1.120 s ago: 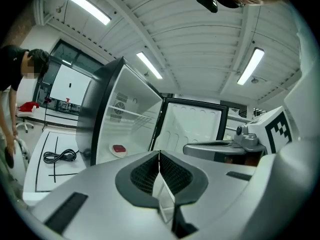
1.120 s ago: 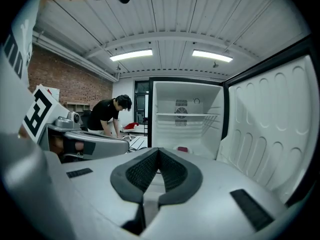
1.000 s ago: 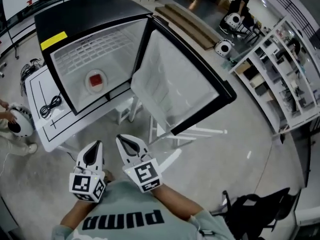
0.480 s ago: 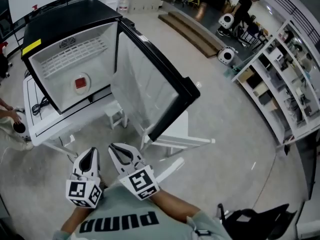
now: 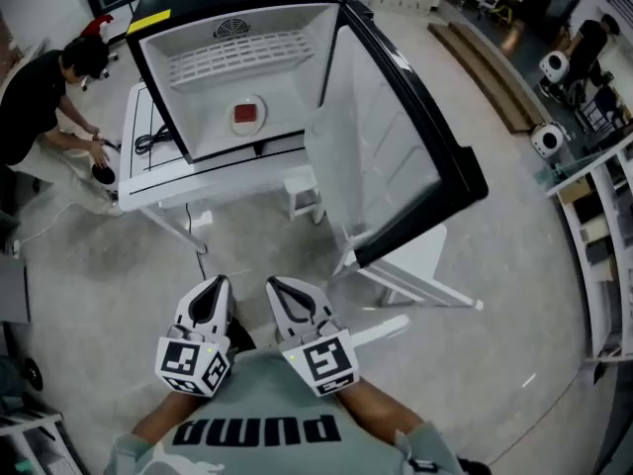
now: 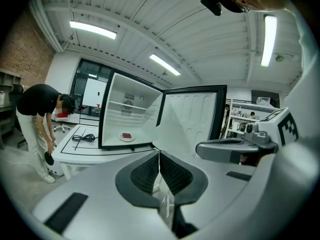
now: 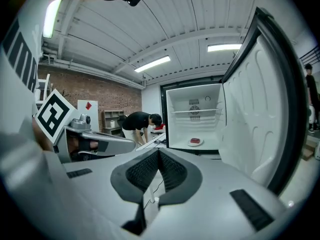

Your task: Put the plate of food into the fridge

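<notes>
White plate of food (image 5: 245, 116) sits in the open fridge (image 5: 168, 77), well ahead of clenched, empty left gripper (image 5: 210, 290) and right gripper (image 5: 282, 290); door (image 5: 396, 137) hangs nearer the right one.

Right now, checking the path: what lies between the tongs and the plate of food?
Head view: open floor, then the table edge; a small white stool stands just beside that line.

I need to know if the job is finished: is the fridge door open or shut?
Open: the door stands swung wide, baring the fridge interior with the plate of food on its floor.
</notes>
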`<state>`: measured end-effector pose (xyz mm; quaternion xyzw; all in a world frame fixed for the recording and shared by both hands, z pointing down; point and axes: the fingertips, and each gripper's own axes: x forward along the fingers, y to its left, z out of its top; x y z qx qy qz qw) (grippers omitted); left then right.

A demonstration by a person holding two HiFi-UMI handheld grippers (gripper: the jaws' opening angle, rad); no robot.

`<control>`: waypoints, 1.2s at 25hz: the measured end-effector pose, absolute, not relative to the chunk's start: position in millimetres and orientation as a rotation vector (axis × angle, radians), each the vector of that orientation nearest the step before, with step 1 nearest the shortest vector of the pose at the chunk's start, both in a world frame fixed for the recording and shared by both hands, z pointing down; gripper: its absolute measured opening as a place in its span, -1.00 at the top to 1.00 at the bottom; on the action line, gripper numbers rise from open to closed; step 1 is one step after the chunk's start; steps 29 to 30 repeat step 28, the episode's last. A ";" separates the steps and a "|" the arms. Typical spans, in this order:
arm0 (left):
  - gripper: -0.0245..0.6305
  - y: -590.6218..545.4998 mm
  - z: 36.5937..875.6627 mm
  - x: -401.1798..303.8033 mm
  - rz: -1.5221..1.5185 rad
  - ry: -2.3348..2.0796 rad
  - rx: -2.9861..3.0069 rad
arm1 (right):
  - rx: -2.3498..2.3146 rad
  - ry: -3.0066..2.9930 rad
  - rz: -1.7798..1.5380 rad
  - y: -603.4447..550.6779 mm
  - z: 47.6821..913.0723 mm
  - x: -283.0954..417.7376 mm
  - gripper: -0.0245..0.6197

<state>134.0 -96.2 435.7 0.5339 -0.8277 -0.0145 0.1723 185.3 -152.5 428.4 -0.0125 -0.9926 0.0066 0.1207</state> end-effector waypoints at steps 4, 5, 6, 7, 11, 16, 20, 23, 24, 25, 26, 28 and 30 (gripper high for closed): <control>0.91 -91.1 435.2 139.2 -0.025 -2.370 1.484 | -0.053 -2.887 0.032 -149.1 432.1 191.9 0.91; 0.91 -92.2 434.1 140.0 -0.019 -2.370 1.486 | -0.049 -2.889 0.041 -150.1 431.3 191.9 0.91; 0.91 -93.9 432.8 140.1 -0.014 -2.372 1.490 | -0.045 -2.893 0.046 -151.9 430.2 191.1 0.91; 0.91 -95.9 431.5 139.8 -0.012 -2.375 1.496 | -0.040 -2.899 0.045 -154.4 429.0 189.8 0.91; 0.91 -100.8 432.9 140.3 -0.017 -2.377 1.507 | -0.028 -2.907 0.025 -160.5 429.3 189.2 0.91; 0.91 -106.0 432.5 141.2 -0.003 -2.367 1.527 | -0.019 -2.905 0.025 -162.0 429.6 190.7 0.91; 0.91 -108.4 430.3 139.7 0.003 -2.368 1.543 | -0.012 -2.913 0.024 -163.8 426.4 189.3 0.91; 0.91 -109.1 429.3 138.7 0.007 -2.369 1.545 | -0.017 -2.920 0.016 -163.9 424.9 188.2 0.91; 0.91 -109.2 429.2 138.5 0.008 -2.370 1.545 | -0.018 -2.921 0.015 -163.6 424.5 188.0 0.91; 0.91 -109.2 429.2 138.3 0.009 -2.371 1.546 | -0.020 -2.923 0.015 -163.3 424.0 187.7 0.91; 0.91 -109.0 429.2 138.1 0.010 -2.372 1.547 | -0.022 -2.924 0.015 -162.9 423.6 187.4 0.91; 0.91 -108.6 429.1 137.5 0.009 -2.376 1.548 | -0.026 -2.928 0.015 -162.2 422.6 186.6 0.91; 0.91 -108.6 429.1 137.5 0.009 -2.376 1.548 | -0.026 -2.928 0.015 -162.2 422.6 186.6 0.91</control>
